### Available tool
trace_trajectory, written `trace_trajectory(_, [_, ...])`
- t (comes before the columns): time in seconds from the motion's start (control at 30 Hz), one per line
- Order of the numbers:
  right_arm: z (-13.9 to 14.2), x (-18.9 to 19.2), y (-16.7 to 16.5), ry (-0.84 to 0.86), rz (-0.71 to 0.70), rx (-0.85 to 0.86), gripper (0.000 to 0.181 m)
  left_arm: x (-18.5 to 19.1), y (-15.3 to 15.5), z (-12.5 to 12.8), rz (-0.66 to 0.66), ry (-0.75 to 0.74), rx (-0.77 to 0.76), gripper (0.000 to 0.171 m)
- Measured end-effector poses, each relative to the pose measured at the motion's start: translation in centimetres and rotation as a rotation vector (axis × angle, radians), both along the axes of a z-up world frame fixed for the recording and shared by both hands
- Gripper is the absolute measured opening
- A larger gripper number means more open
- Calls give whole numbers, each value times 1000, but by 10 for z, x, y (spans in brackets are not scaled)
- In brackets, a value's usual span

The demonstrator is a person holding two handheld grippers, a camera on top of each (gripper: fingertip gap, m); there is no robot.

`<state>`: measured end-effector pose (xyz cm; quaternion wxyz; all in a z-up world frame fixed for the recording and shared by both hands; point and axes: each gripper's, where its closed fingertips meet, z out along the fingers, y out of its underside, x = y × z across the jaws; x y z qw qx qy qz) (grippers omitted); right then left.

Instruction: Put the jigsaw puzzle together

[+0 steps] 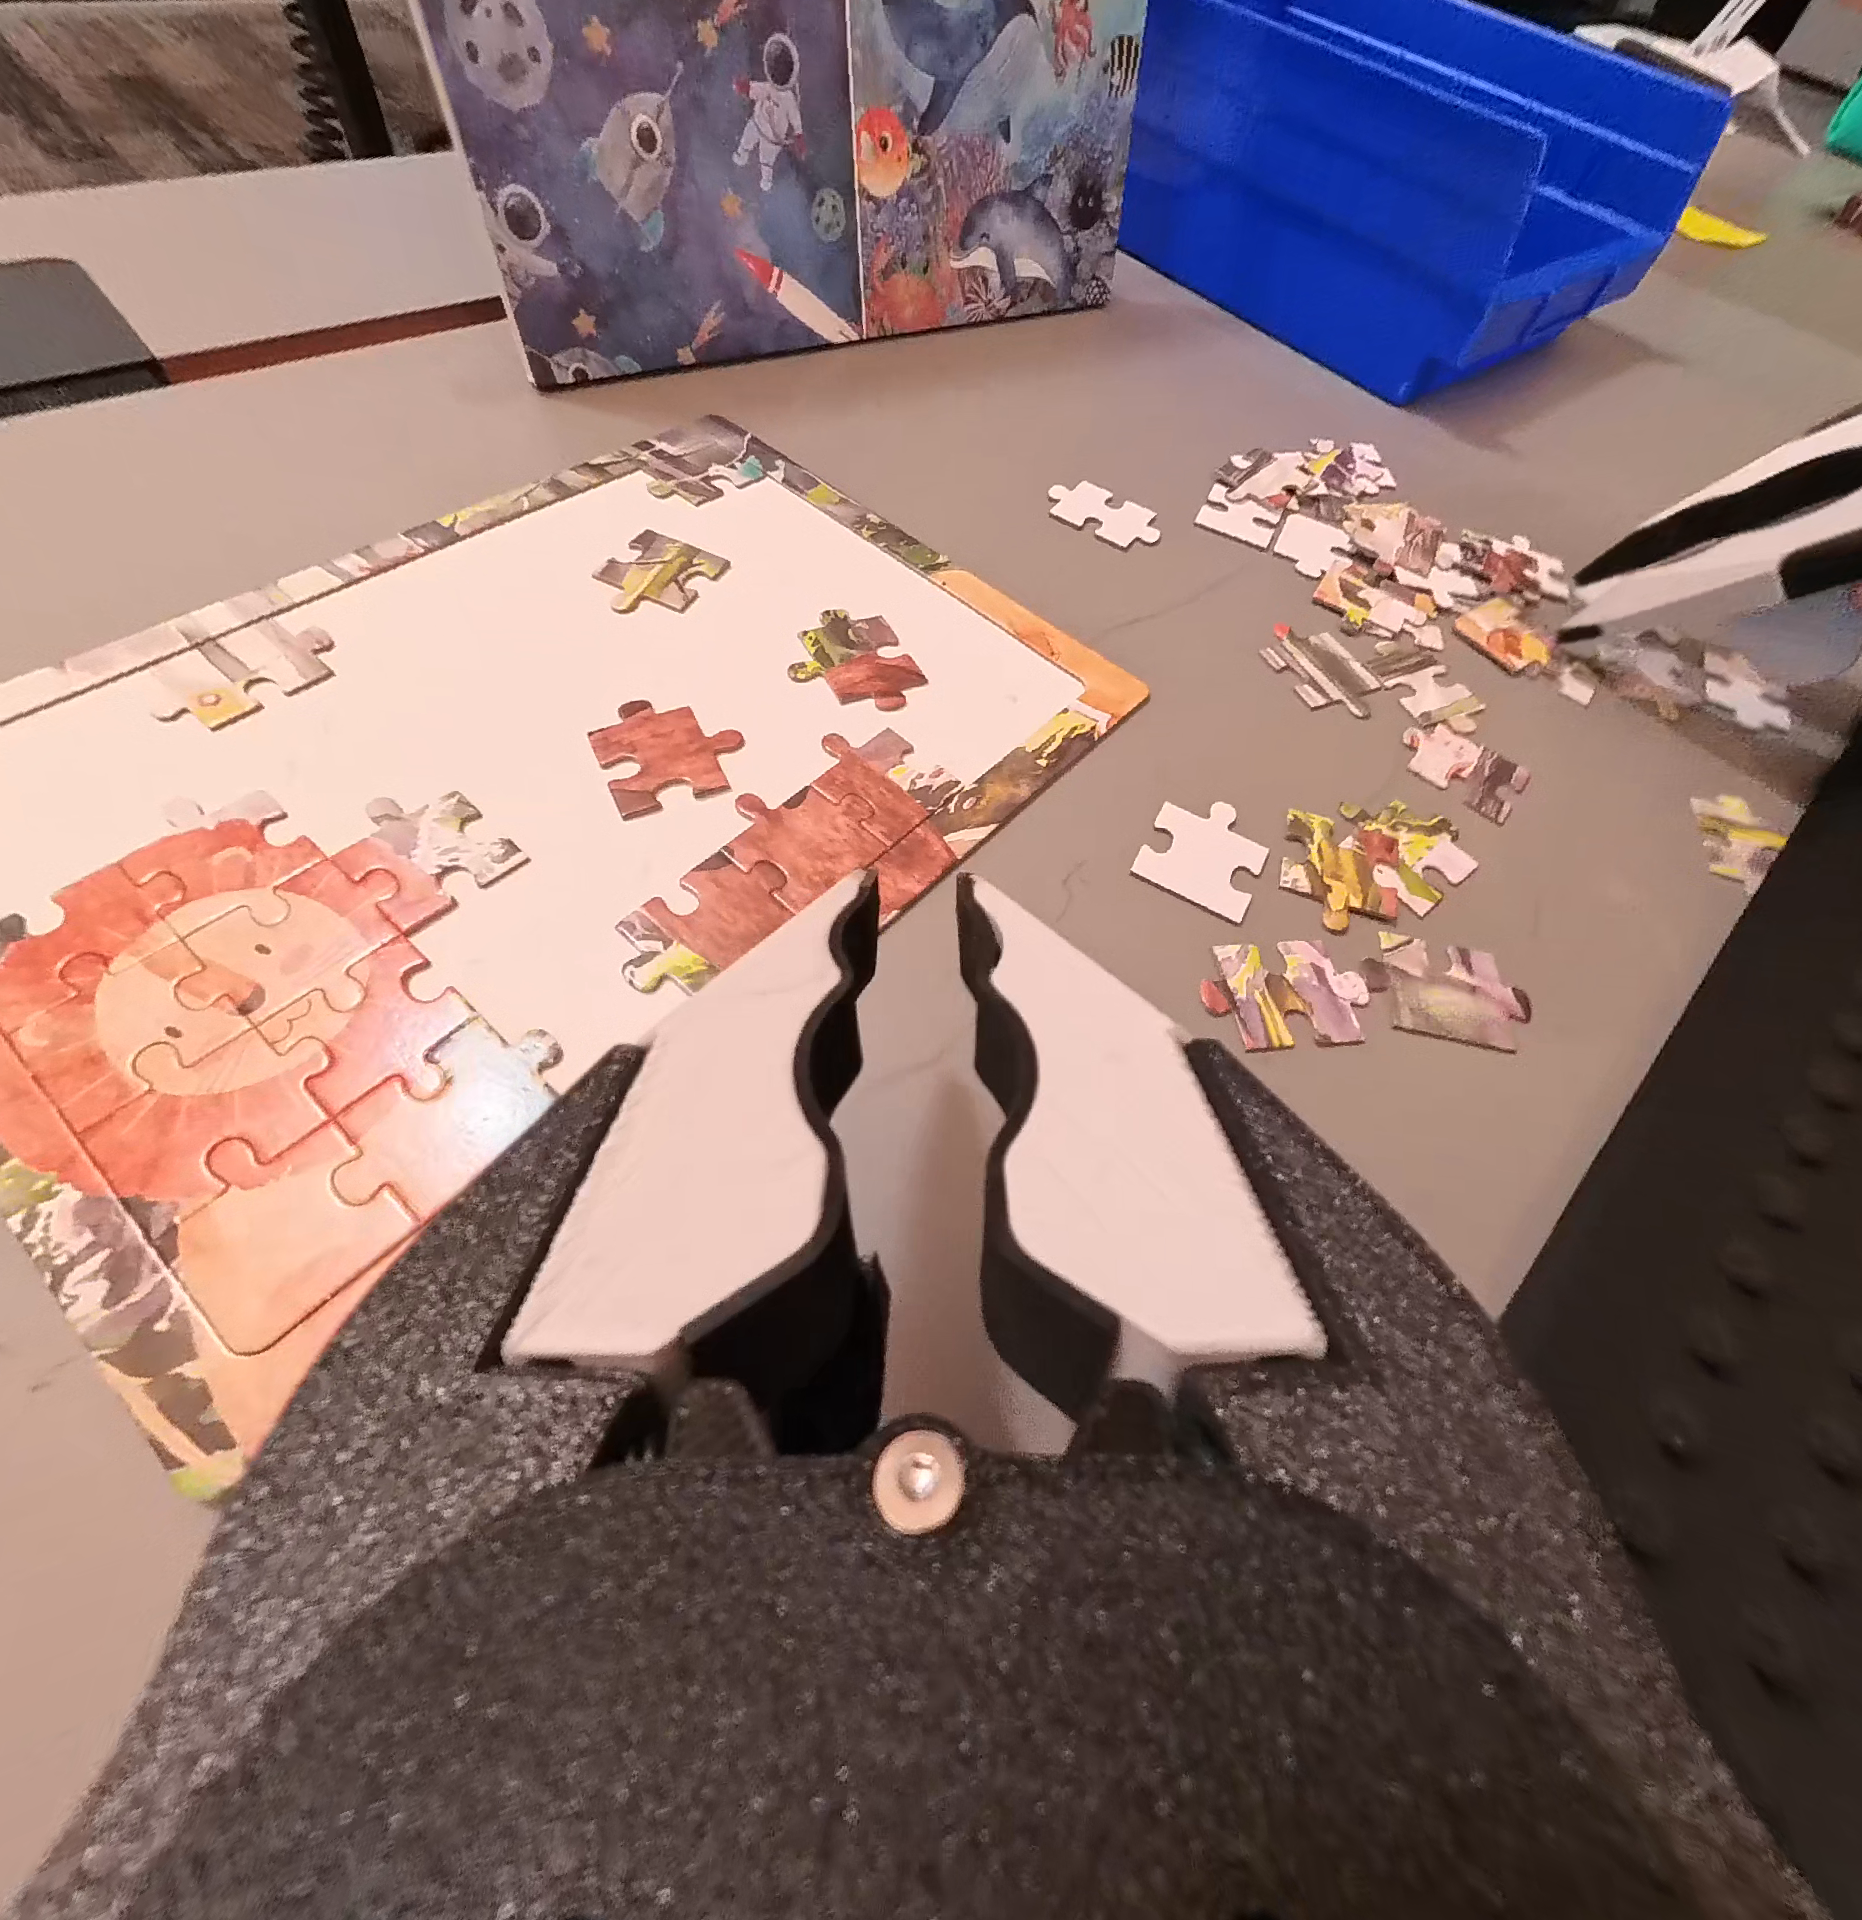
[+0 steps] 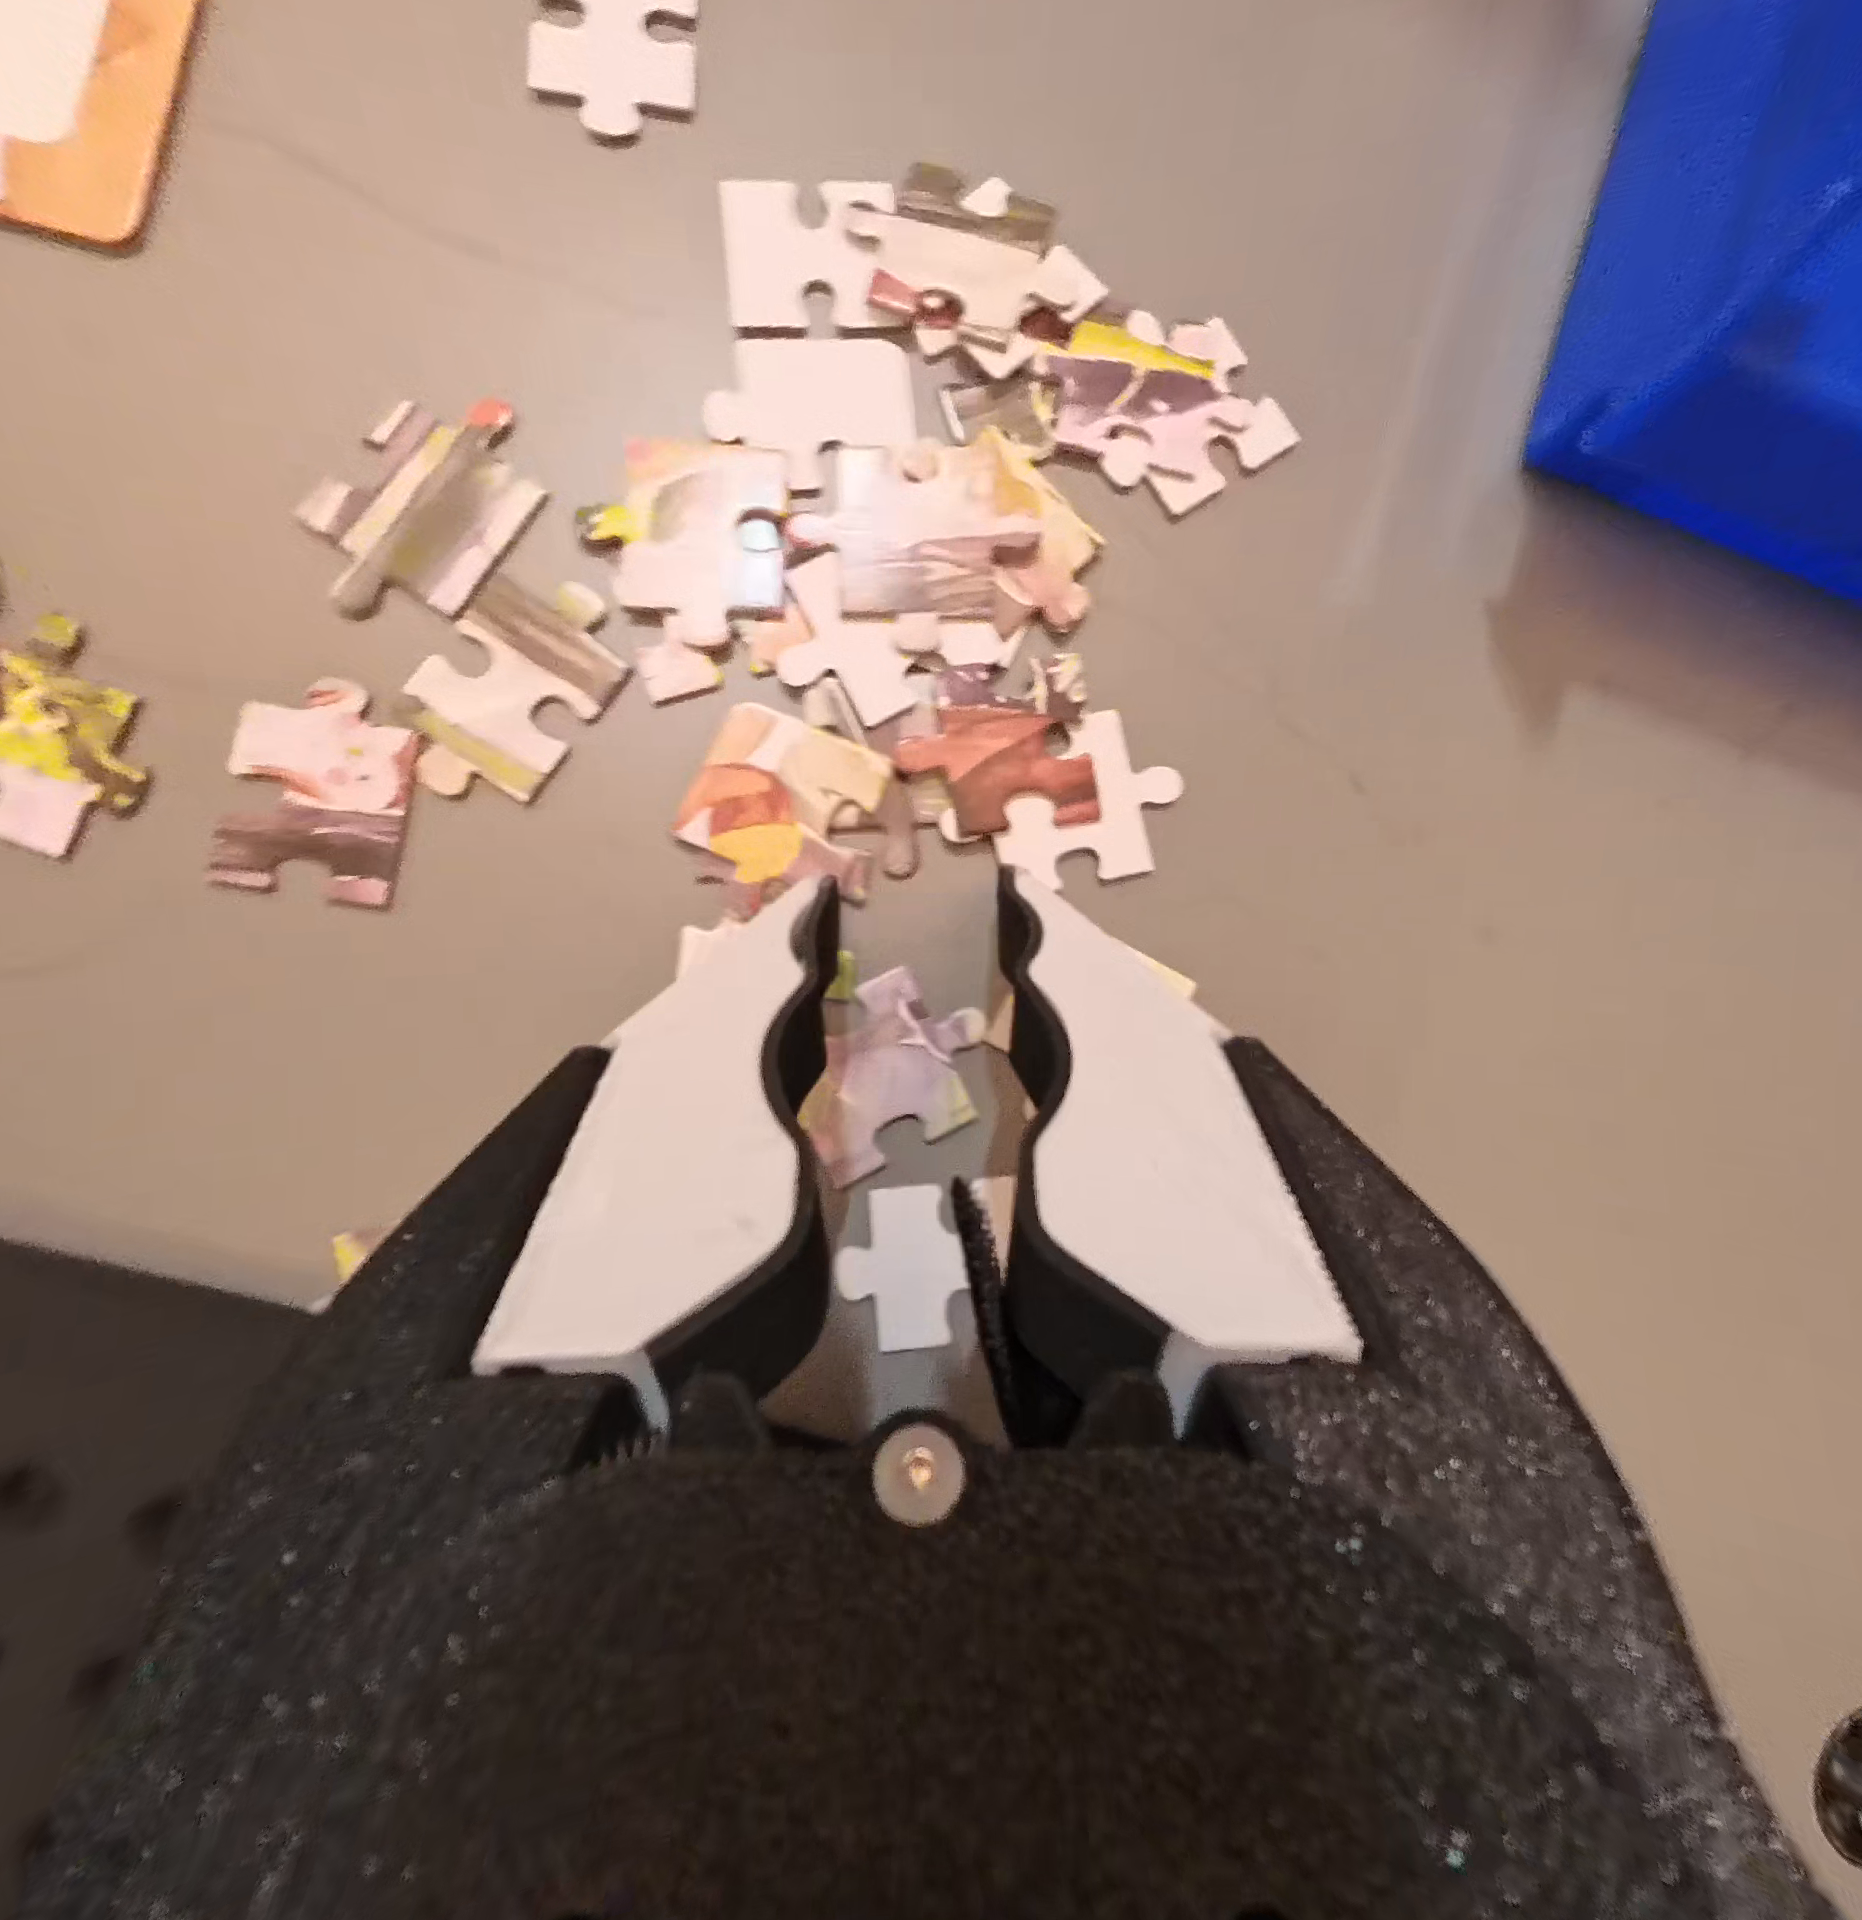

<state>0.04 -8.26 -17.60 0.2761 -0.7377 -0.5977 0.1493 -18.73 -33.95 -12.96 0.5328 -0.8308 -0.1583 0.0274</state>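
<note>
The puzzle board point(image 1: 553, 644) lies on the grey table, with a joined orange lion section point(image 1: 210, 997) at its near left, a brown joined strip point(image 1: 813, 842) at its near right, and loose pieces on its white middle. My left gripper point(image 1: 914, 894) is open and empty, hovering over the board's near right edge by the brown strip. A heap of loose pieces point(image 1: 1394, 561) point(image 2: 906, 499) lies to the right of the board. My right gripper point(image 2: 916, 894) is open and empty, low over the near end of the heap, with an orange piece point(image 2: 771, 800) just beyond its left fingertip. It also shows in the left wrist view point(image 1: 1571, 603).
A picture-printed puzzle box point(image 1: 781, 177) stands behind the board. A blue plastic bin point(image 1: 1426, 197) point(image 2: 1737, 312) sits at the back right. A black perforated mat point(image 1: 1737, 1299) lies at the near right. Face-down white pieces point(image 1: 1202, 862) point(image 2: 615, 62) lie between board and heap. Tip to tip, the grippers are about 30 cm apart.
</note>
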Motion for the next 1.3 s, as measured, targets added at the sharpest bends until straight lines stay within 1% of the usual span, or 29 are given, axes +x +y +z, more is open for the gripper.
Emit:
trace_trajectory(0.07, [-1,9,16,-32,-54,30,30,-2,-1,1,6,-29,12,15])
trace_trajectory(0.13, [4,16,28,-25,-85,32,30,-3,-2,0,11,-42,14,15])
trace_trajectory(0.2, [8,21,34,3,-110,-17,30,-3,-2,-2,15,-41,5,15])
trace_trajectory(0.27, [0,29,30,-24,-91,-116,40,-2,-1,-4,11,-33,-10,16])
trace_trajectory(0.3, [-5,33,30,-43,-82,-141,43,-2,0,-5,7,-29,-16,16])
trace_trajectory(0.33, [-6,35,31,-27,-78,-147,46,-1,0,-6,4,-25,-21,16])
trace_trajectory(0.43, [-6,35,34,28,-94,-161,41,0,0,-6,2,-24,-26,16])
trace_trajectory(0.6, [-6,28,32,33,-64,-128,35,0,0,-8,-2,-41,-28,16])
trace_trajectory(0.7, [-6,23,43,32,-101,-114,34,0,0,-8,-1,-41,-26,16])
trace_trajectory(0.73, [-5,22,48,27,-118,-102,27,0,0,-8,-1,-42,-26,16])
trace_trajectory(0.77, [-4,19,52,23,-128,-84,25,0,0,-8,-1,-43,-26,16])
trace_trajectory(0.83, [-1,7,46,31,-74,-76,40,0,0,-7,-2,-43,-26,16])
trace_trajectory(0.9, [-1,-4,36,7,17,-50,42,1,0,-8,-4,-46,-25,16])
trace_trajectory(0.97, [-4,-8,40,-56,94,15,50,2,1,-8,-10,-52,-24,16])
trace_trajectory(1.03, [0,-15,42,-42,180,12,49,3,1,-8,-16,-55,-24,16])
trace_trajectory(1.1, [-7,-16,37,-46,258,-112,62,3,1,-8,-20,-57,-26,17])
trace_trajectory(1.17, [-4,-17,34,-7,285,-232,49,3,2,-9,-20,-58,-28,17])
trace_trajectory(1.2, [-3,-16,28,-14,292,-301,54,3,2,-9,-19,-59,-30,17])
trace_trajectory(1.23, [-2,-13,17,-29,325,-362,48,3,2,-10,-18,-60,-32,17])
trace_trajectory(1.27, [-2,-10,8,-60,347,-389,49,3,2,-10,-16,-62,-32,17])
trace_trajectory(1.3, [0,-9,0,-62,374,-386,46,2,2,-10,-15,-64,-32,17])
